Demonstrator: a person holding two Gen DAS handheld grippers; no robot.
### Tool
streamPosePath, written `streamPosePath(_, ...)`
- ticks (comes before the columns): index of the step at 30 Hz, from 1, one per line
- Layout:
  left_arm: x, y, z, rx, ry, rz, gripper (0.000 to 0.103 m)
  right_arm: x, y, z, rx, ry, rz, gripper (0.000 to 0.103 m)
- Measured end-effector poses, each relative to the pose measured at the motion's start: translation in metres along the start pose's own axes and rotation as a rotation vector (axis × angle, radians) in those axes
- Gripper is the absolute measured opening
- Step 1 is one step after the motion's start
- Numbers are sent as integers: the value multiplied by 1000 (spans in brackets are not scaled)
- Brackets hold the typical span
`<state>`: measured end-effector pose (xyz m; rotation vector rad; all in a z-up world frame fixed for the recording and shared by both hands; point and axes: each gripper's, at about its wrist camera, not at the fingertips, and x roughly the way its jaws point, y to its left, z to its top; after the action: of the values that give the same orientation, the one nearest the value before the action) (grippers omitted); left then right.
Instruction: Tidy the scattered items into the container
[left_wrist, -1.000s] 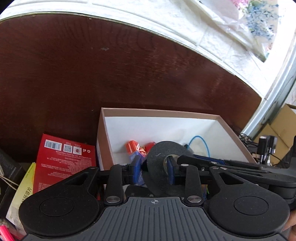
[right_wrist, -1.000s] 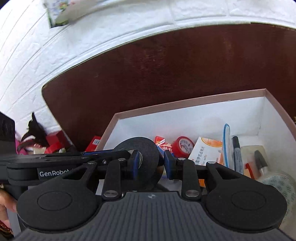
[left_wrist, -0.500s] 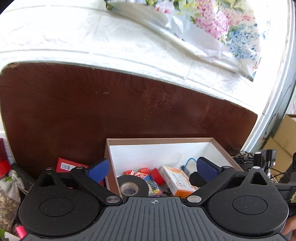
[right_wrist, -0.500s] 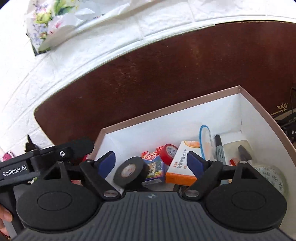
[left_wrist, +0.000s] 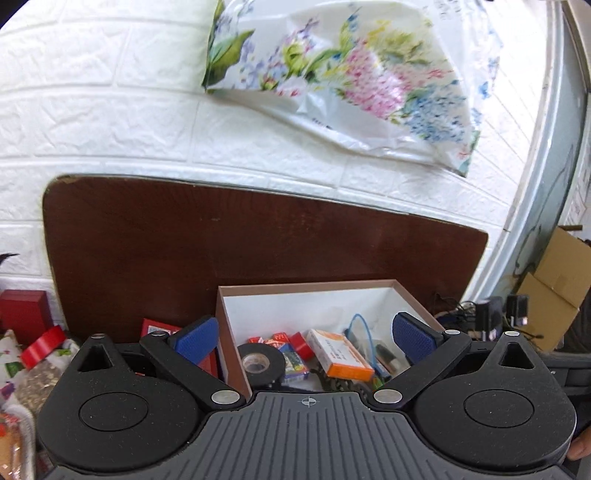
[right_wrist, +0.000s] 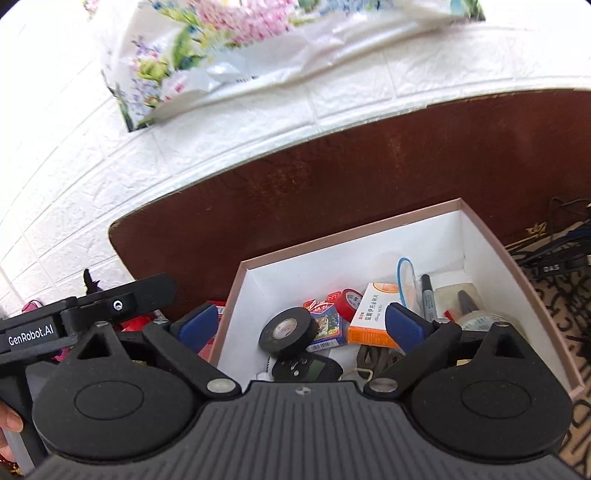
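Both sets of jaws empty, left gripper (left_wrist: 306, 336) wide apart, right gripper (right_wrist: 301, 323) opening above box (right_wrist: 517, 266); could snag its rim.

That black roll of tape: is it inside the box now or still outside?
Inside. The black tape roll lies on the white floor of the box, leaning against a small blue packet; nothing grips it.

Your box (right_wrist: 491, 251) sits lower centre of the frame; inside, tape roll (right_wrist: 288, 330) lies left, carton (right_wrist: 373, 317) right, marker (right_wrist: 428, 295) further right.
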<state>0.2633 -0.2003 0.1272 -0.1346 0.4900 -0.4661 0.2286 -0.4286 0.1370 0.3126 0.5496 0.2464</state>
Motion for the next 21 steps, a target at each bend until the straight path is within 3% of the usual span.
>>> streamPosePath(10, -62, -28, -23, 72, -7, 14, 103, -65, 12, -22, -76, -46, -65, 101)
streamPosePath(14, -79, -44, -45, 130, -30, 76, 103, -93, 18, -37, -130, -77, -128, 102)
streamPosePath(17, -80, -52, -65, 134, 3, 113, 103, -110, 21, -52, -172, -66, -169, 102)
streamPosePath(21, -79, -55, -90, 104, 58, 105, 103, -122, 23, -76, -249, -16, -218, 102)
